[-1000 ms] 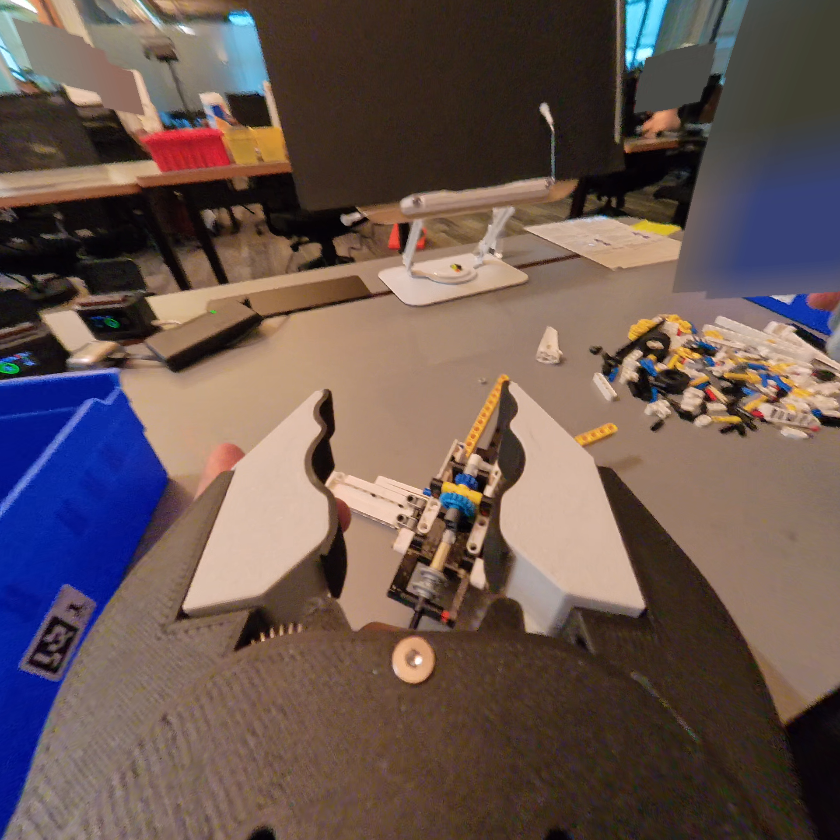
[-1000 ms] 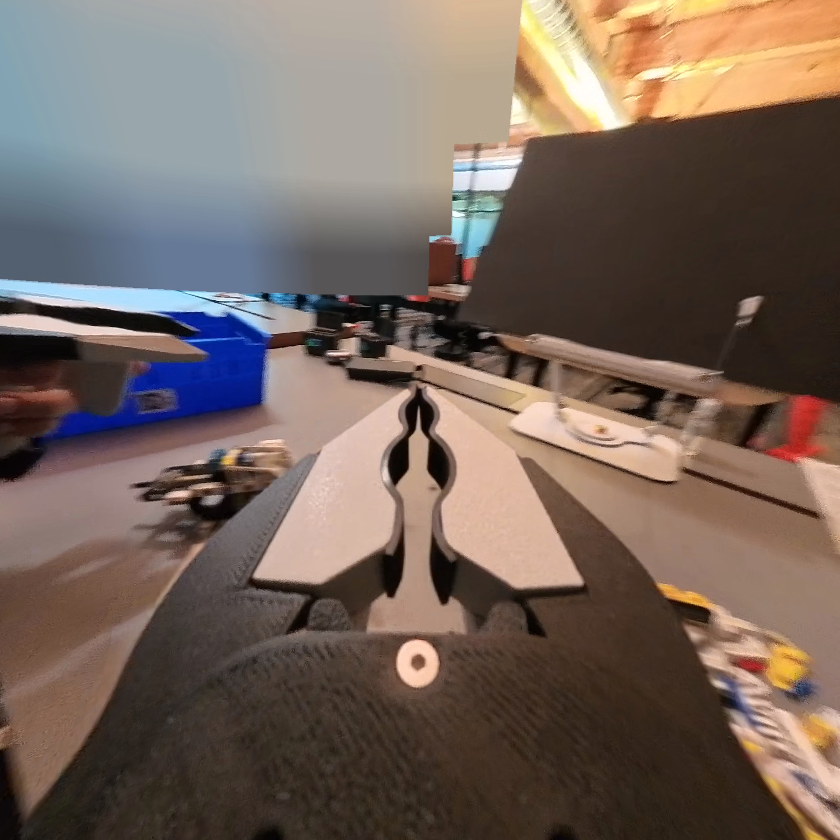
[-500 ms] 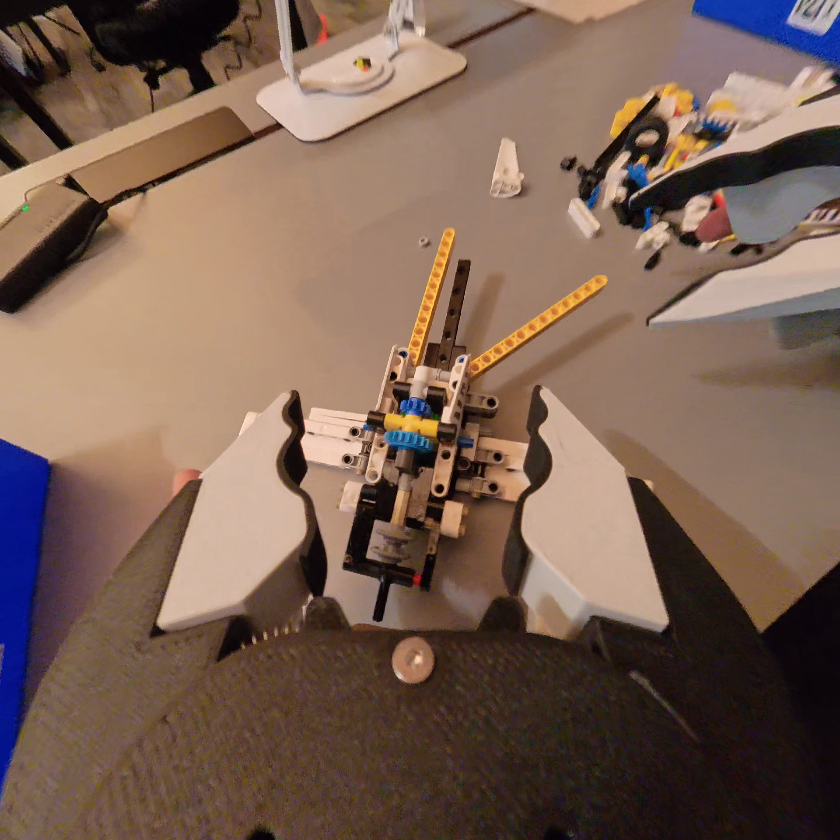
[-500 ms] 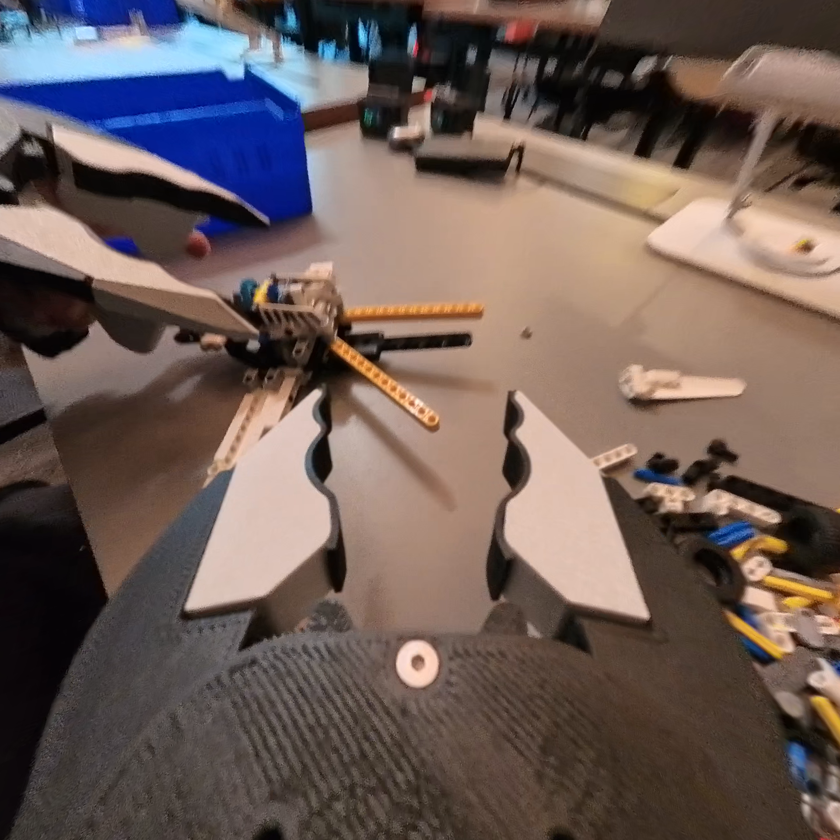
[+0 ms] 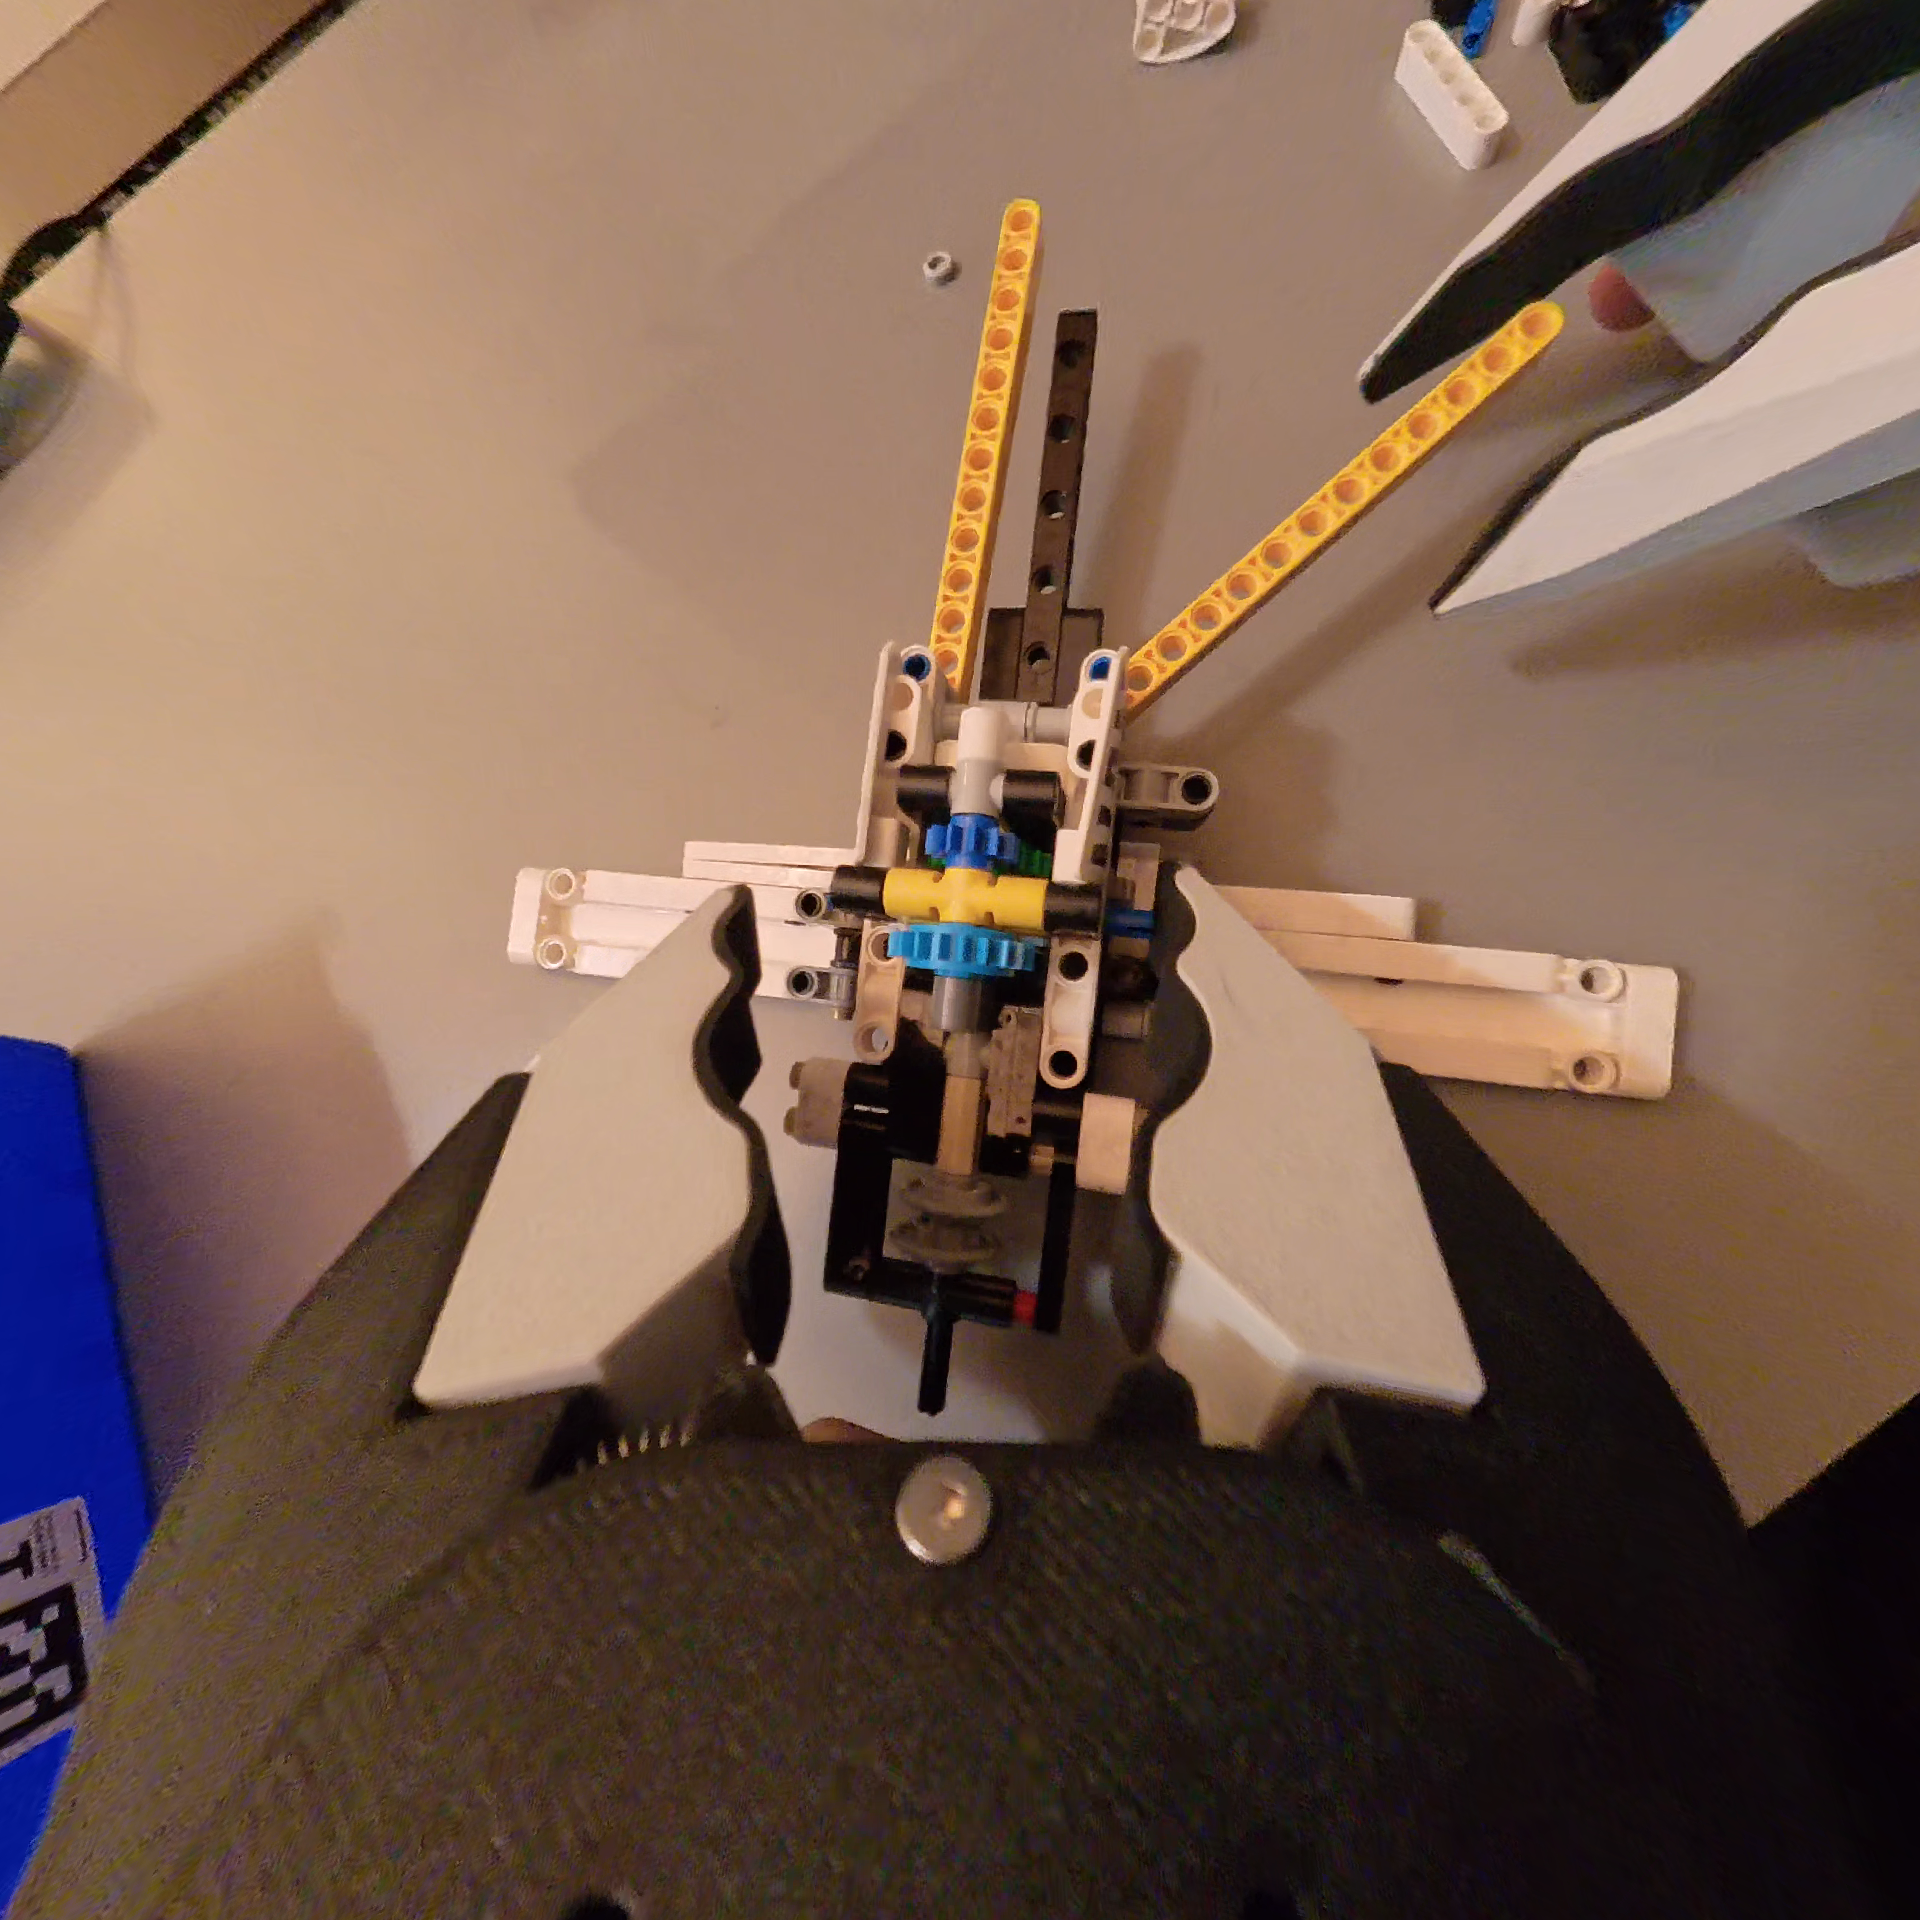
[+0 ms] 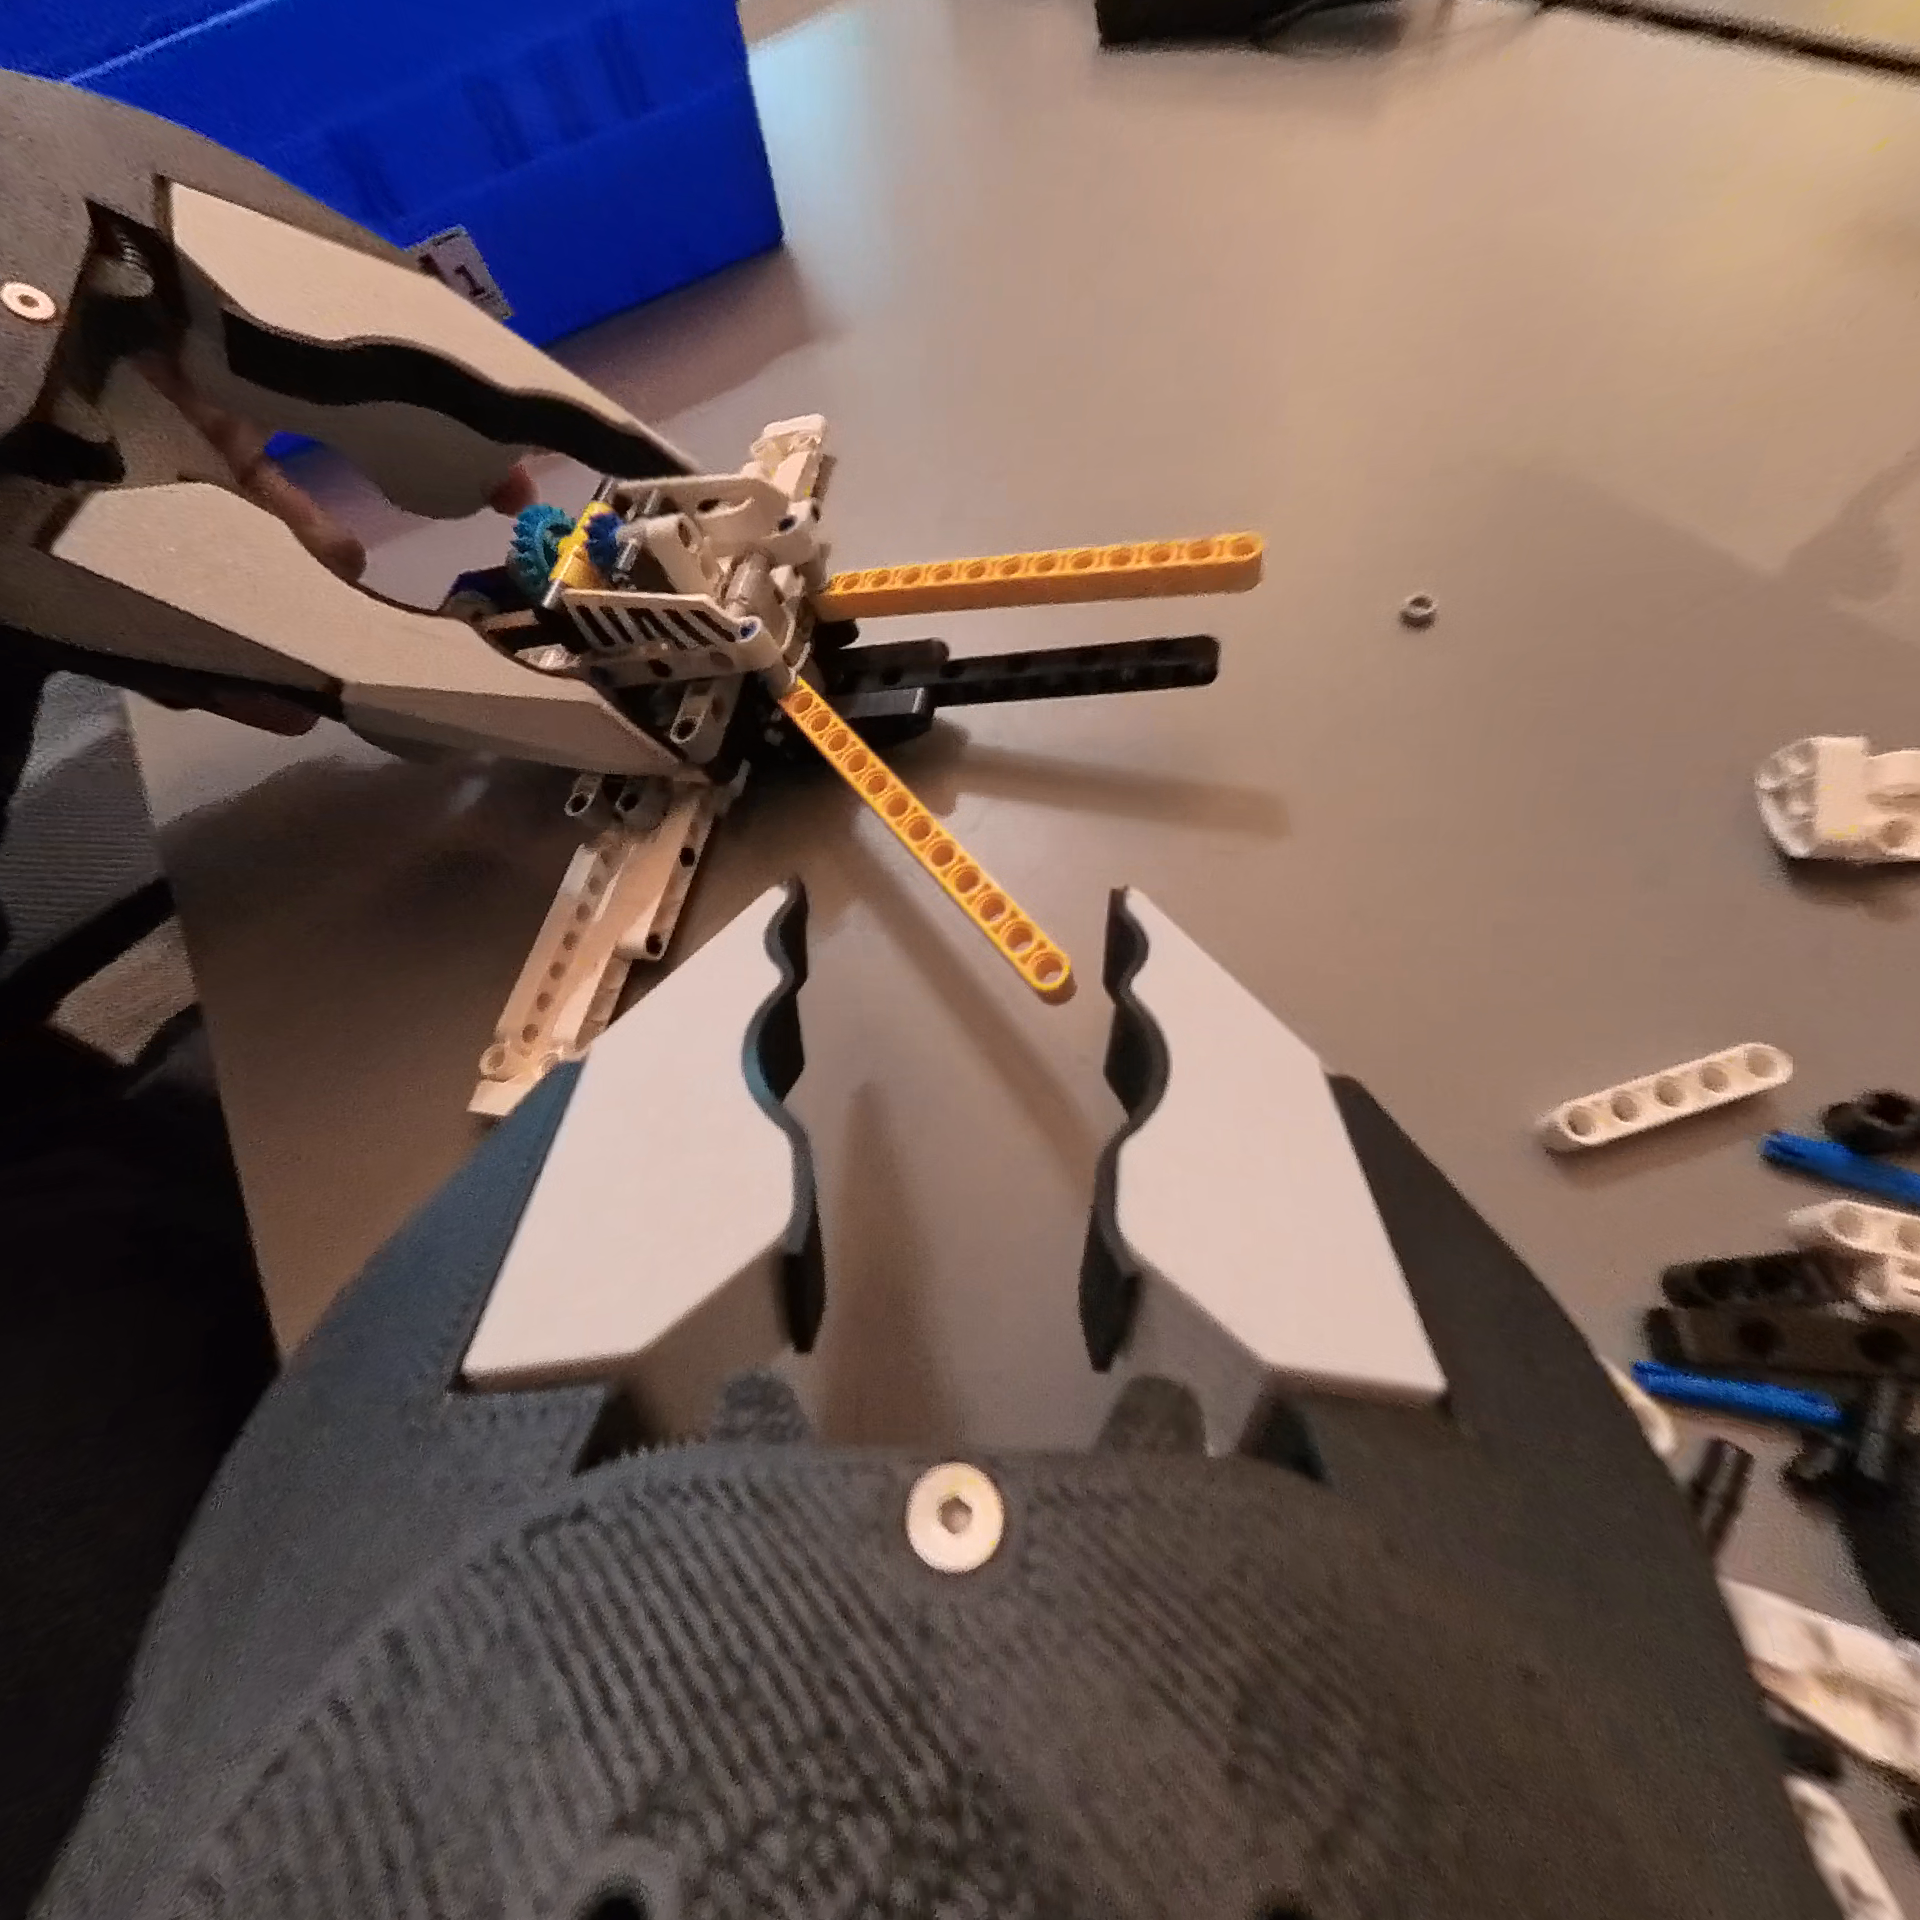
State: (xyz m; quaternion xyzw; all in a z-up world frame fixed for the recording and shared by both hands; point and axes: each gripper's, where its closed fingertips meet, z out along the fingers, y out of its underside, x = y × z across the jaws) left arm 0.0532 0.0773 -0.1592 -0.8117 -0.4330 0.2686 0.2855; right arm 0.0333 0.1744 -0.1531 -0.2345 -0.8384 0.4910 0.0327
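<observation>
Spread jaws on both hand-held grippers frame a small model built of white, black and yellow plastic construction beams with blue gearwheels (image 5: 977, 748), which rests on a grey tabletop (image 5: 416, 520). The left gripper (image 5: 956, 896) straddles the model's geared core from behind. Its right-hand finger (image 5: 1288, 1091) lies against the model's side. Its left-hand finger (image 5: 623, 1091) shows a sliver of gap to the grey pins there, so the model appears bracketed rather than clamped. That reach over the model's rear looks suited to keeping it from sliding or turning on the table.

The right gripper (image 6: 956, 899) comes in low from the opposite side, fingers apart. The free end of a long yellow perforated beam (image 6: 935, 852), which angles out of the model, sits between the fingertips, closer to the right-hand one, with neither pad touching it. A second yellow perforated beam (image 5: 982, 436) and a black perforated beam (image 5: 1060, 468) jut straight ahead from the model. Flat white beams (image 5: 1455, 997) splay sideways beneath it like outriggers, giving it a broad footing.

A tiny grey bush (image 5: 940, 268) lies alone beyond the beams. A short white beam (image 6: 1662, 1107) and a scatter of loose black, blue and white parts (image 6: 1766, 1330) lie beside the right gripper, and a blue plastic bin (image 6: 520, 125) stands behind the left gripper.
</observation>
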